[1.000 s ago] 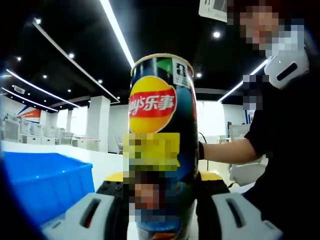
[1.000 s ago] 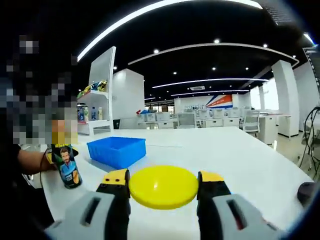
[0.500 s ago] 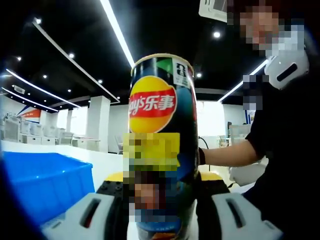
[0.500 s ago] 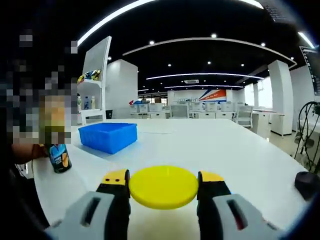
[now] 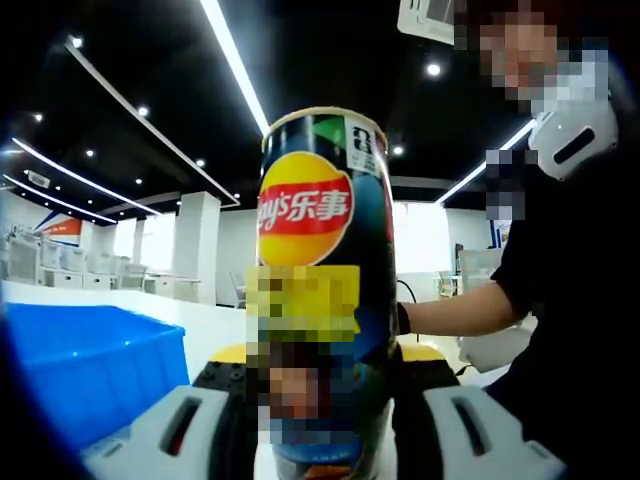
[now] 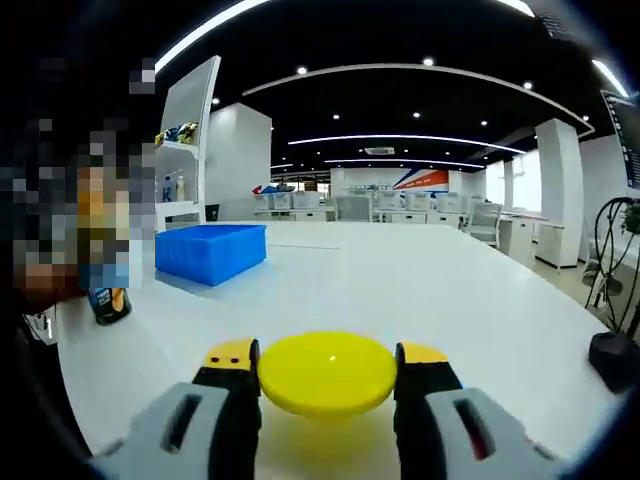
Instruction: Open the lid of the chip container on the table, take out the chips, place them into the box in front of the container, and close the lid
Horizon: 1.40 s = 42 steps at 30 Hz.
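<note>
A: Left gripper view, from the left. What's there?

B: Blue box (image 5: pixel 85 365) at the left edge, on the white table (image 5: pixel 215 325). Centre: the chip container (image 5: pixel 322 290), upright, top rim bare, no lid on it. The left gripper (image 5: pixel 322 385) is clamped on the can's lower body, one jaw each side. Right of that, a person's forearm (image 5: pixel 455 305) and dark clothing.

A: Can standing on the table?

B: Cannot tell; its base is hidden between the jaws.

A: Right gripper view, same order.

B: Far left, the chip container (image 6: pixel 105 300) again, upper part blurred, lower end showing. Just right of it and farther back, the blue box (image 6: pixel 210 252) on the white table (image 6: pixel 420 290). White shelving (image 6: pixel 190 150) behind the box. Centre bottom: the yellow lid (image 6: pixel 327 373), flat side up, pinched by its edges in the right gripper (image 6: pixel 327 375), jaws closed against it on both sides. It sits low over the table, well apart from the can. Whether it touches the surface, cannot tell.

A: Far right?

B: A dark object (image 6: pixel 612 358) on the table edge, too small to identify.
</note>
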### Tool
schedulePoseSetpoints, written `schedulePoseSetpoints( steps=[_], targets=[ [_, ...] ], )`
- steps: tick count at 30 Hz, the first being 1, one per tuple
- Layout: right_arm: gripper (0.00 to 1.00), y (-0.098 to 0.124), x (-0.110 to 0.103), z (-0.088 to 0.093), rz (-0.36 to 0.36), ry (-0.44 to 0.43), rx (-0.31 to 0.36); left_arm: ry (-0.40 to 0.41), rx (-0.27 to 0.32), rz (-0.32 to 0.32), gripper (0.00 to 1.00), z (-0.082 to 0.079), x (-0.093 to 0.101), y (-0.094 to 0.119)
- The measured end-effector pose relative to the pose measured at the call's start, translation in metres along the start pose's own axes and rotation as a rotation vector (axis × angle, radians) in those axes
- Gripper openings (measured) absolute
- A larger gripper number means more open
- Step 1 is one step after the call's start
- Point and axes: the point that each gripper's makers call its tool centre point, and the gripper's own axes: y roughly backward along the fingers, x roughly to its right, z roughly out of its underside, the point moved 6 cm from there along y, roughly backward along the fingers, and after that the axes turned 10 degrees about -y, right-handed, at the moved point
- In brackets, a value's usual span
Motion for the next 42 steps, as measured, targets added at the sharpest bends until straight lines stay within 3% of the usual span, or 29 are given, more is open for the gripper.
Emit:
schedulePoseSetpoints(
  steps=[12,19,42],
  targets=[
    [0.51,-0.001,-0.005,0.007,-0.018,0.025,-0.036,0.000,0.000,0.000,0.51,0.001,0.000,0.001],
    [0.51,-0.004,0.004,0.007,-0.032,0.036,-0.046,0.000,0.001,0.001,0.51,0.001,0.000,0.001],
    [0.53,0.003,0.015,0.004,-0.078,0.037,-0.022,0.002,0.002,0.004,0.51,0.000,0.000,-0.001]
  ],
)
